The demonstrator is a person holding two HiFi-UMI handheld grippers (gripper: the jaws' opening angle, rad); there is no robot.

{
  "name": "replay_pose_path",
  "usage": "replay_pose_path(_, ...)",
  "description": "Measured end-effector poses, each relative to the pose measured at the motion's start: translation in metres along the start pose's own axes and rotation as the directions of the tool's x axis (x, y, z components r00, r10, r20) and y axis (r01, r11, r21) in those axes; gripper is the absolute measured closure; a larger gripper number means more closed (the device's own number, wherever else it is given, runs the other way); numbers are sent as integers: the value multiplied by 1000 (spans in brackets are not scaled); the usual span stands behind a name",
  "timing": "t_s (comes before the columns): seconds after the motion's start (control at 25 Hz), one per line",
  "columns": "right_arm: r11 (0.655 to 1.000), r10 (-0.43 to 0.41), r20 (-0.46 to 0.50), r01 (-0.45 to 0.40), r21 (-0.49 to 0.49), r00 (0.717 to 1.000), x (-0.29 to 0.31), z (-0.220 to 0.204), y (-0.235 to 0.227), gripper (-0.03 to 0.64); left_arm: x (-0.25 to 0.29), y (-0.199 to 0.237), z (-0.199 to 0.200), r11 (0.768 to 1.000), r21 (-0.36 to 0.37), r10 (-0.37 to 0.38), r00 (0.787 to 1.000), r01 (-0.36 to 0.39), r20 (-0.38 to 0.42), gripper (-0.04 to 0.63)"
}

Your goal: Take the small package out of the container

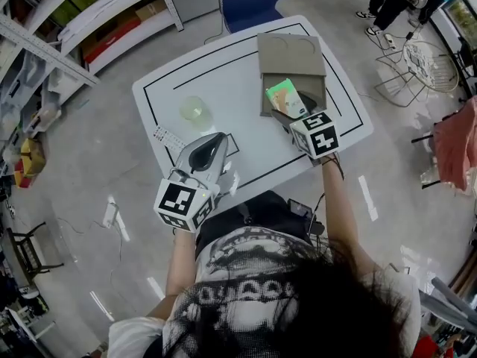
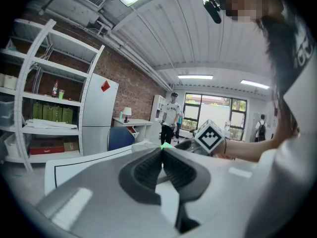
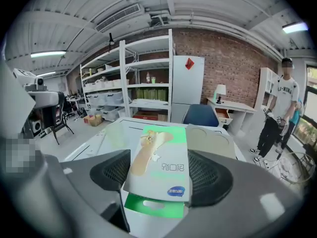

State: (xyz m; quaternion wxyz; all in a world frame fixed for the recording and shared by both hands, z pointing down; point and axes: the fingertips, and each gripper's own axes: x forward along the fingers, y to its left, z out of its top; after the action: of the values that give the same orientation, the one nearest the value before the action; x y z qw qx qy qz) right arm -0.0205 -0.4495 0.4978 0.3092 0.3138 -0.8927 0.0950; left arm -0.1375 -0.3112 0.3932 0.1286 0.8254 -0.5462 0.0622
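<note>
A person at a white table (image 1: 223, 80) holds a two-jaw gripper in each hand. The right gripper (image 1: 292, 118) is clamped on the small green-and-white package (image 1: 285, 98), one jaw pressing each long side. Its own view shows the package (image 3: 159, 168) filling the gap between the dark ribbed pads (image 3: 210, 175) and tilted up toward the camera. From above, the package sits at the near end of the tan container (image 1: 291, 54), over its open, darker part; whether it is clear of the rim cannot be told. The container (image 3: 210, 139) shows just behind the package in the right gripper view. The left gripper (image 1: 216, 142) rests low over the table's near edge, well apart from the container, its jaws pressed together with nothing between them (image 2: 162, 158). A clear glass (image 1: 195, 112) stands on the table between the left gripper and the container. A bystander (image 3: 283, 114) stands on the floor beyond the table.
</note>
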Motion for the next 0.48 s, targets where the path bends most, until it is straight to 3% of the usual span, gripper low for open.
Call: replay_pose_path(0.48,987,-62,51,53,149,997,-68,-11,102,249,-71,-13,-13,992,30,-124,992,125,-4,595)
